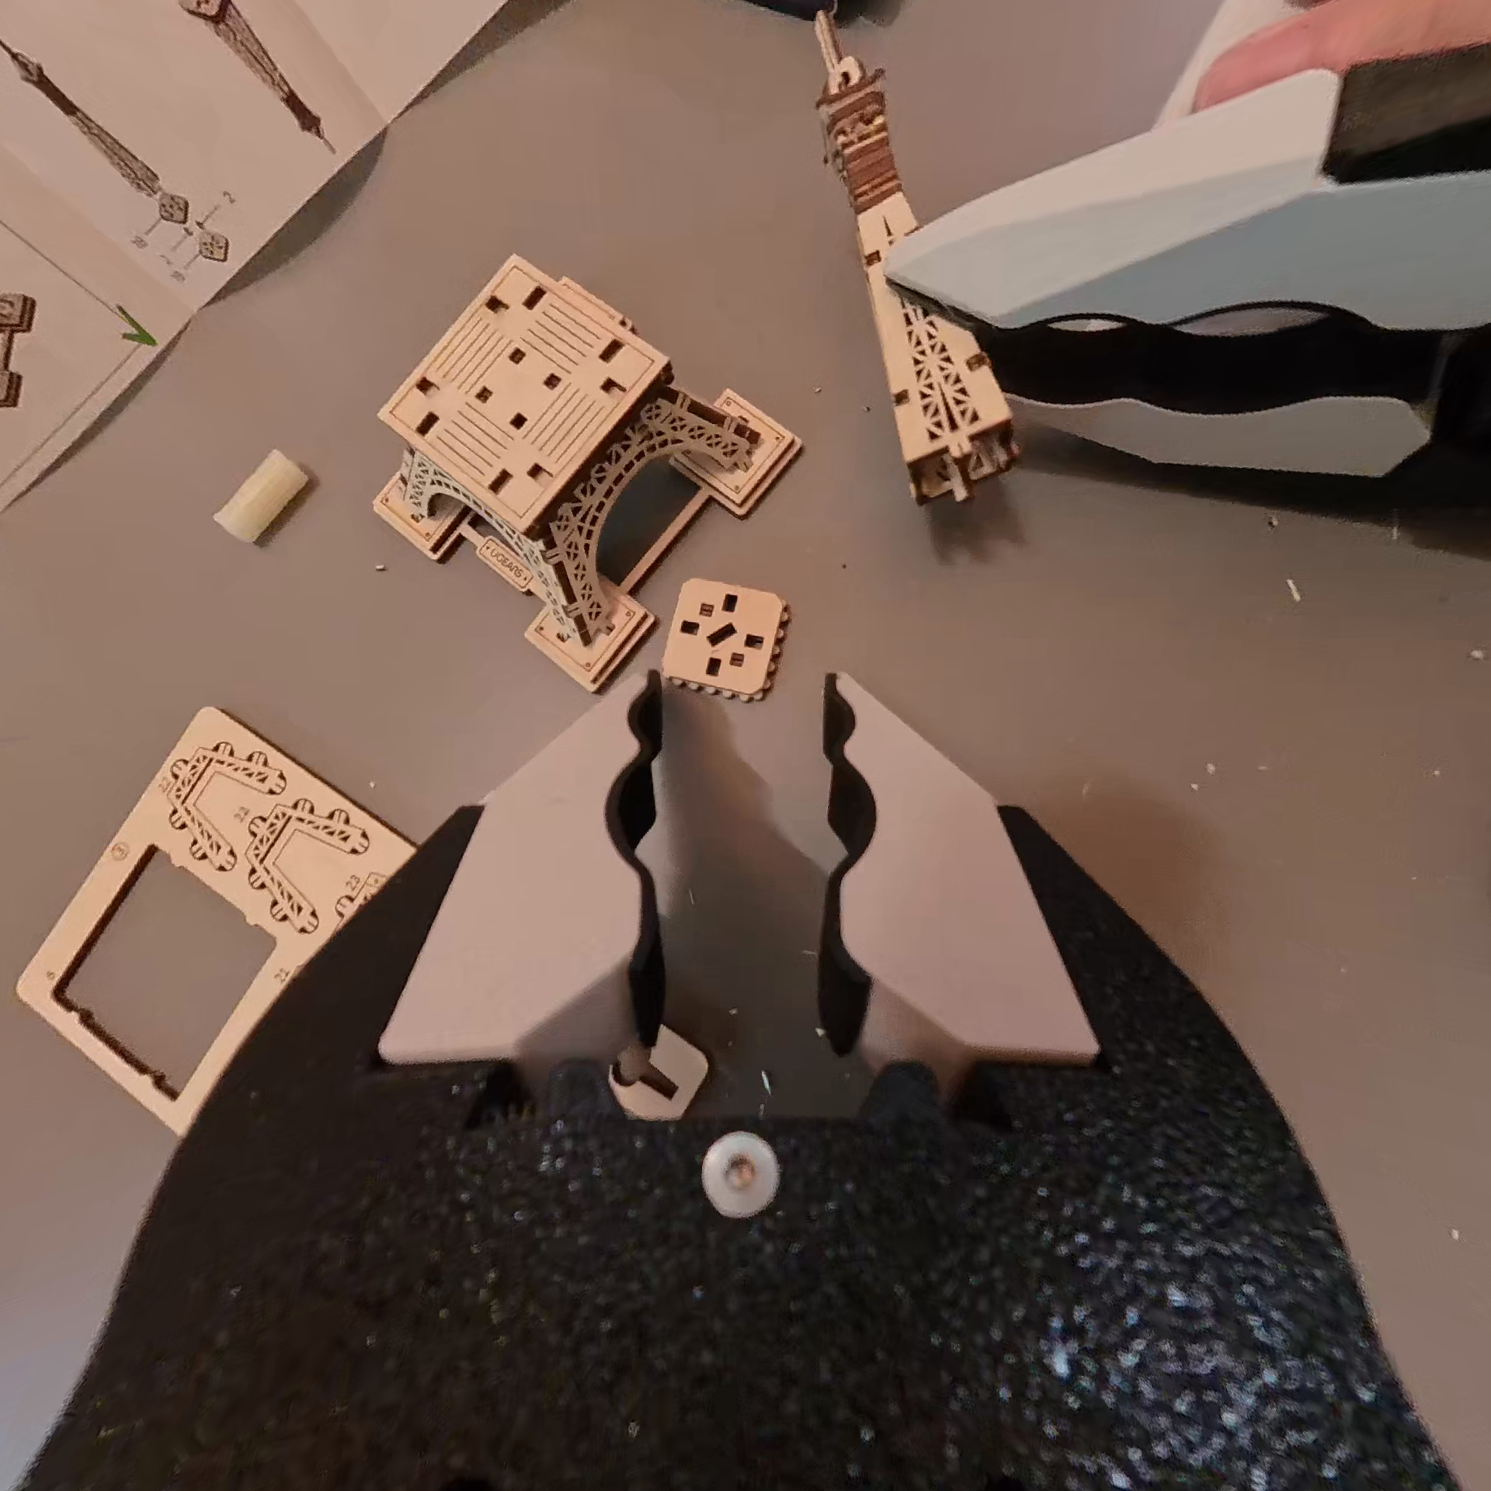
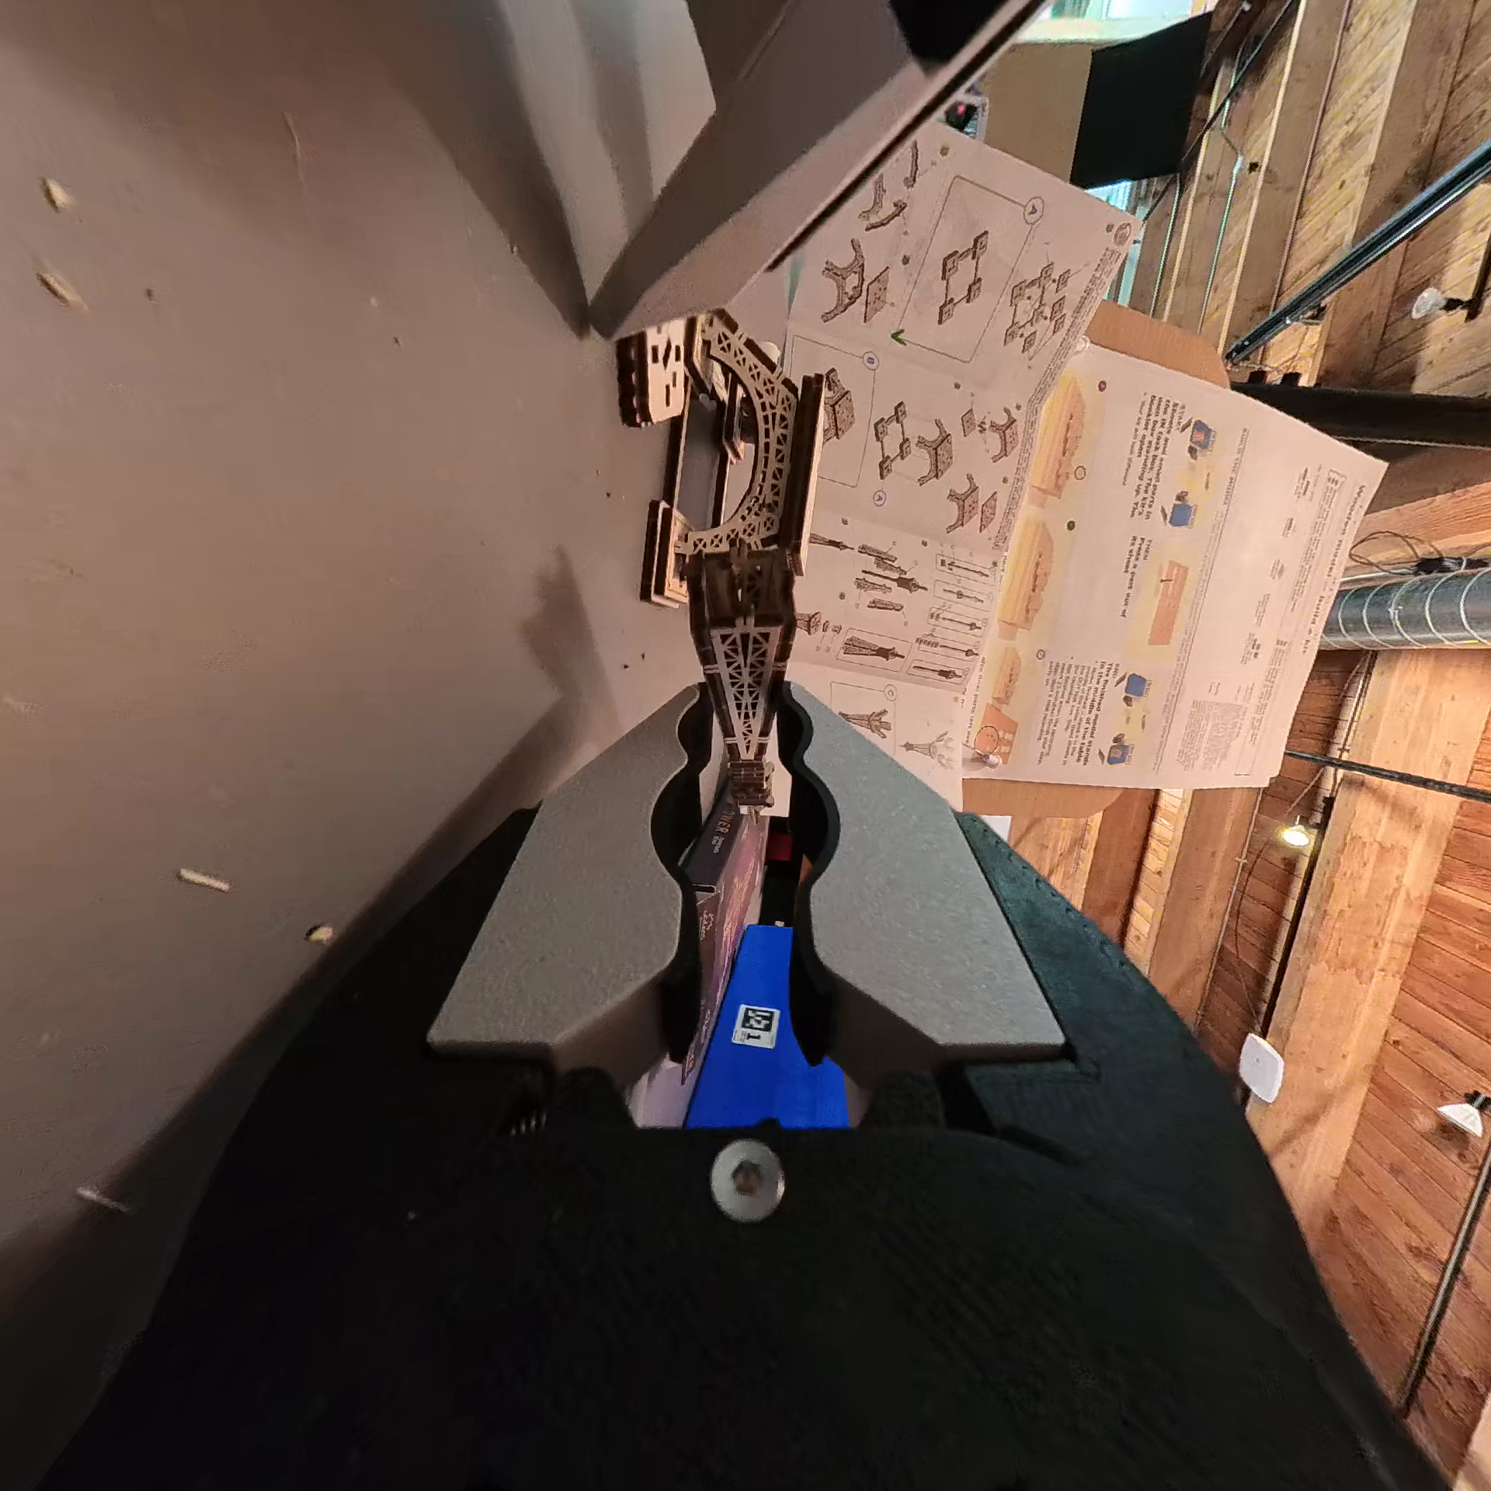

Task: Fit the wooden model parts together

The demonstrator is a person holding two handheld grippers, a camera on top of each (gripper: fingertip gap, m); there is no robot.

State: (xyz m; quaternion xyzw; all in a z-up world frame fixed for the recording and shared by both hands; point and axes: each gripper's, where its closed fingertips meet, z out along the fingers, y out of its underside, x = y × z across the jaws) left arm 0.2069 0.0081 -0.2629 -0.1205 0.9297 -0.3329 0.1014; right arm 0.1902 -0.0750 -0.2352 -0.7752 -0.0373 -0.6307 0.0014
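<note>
The wooden tower base with four arched legs stands on the grey table; it also shows in the right wrist view. My right gripper is shut on the lattice tower spire, wide end pointing toward the base. In the left wrist view the right gripper holds the spire to the right of the base, apart from it. My left gripper is open and empty, just in front of a small square slotted plate lying flat beside the base.
A wooden parts sheet lies at the left. A small cream cylinder lies left of the base. Instruction sheets lie at the far left, also behind the base. A small cream piece lies between my left fingers' roots.
</note>
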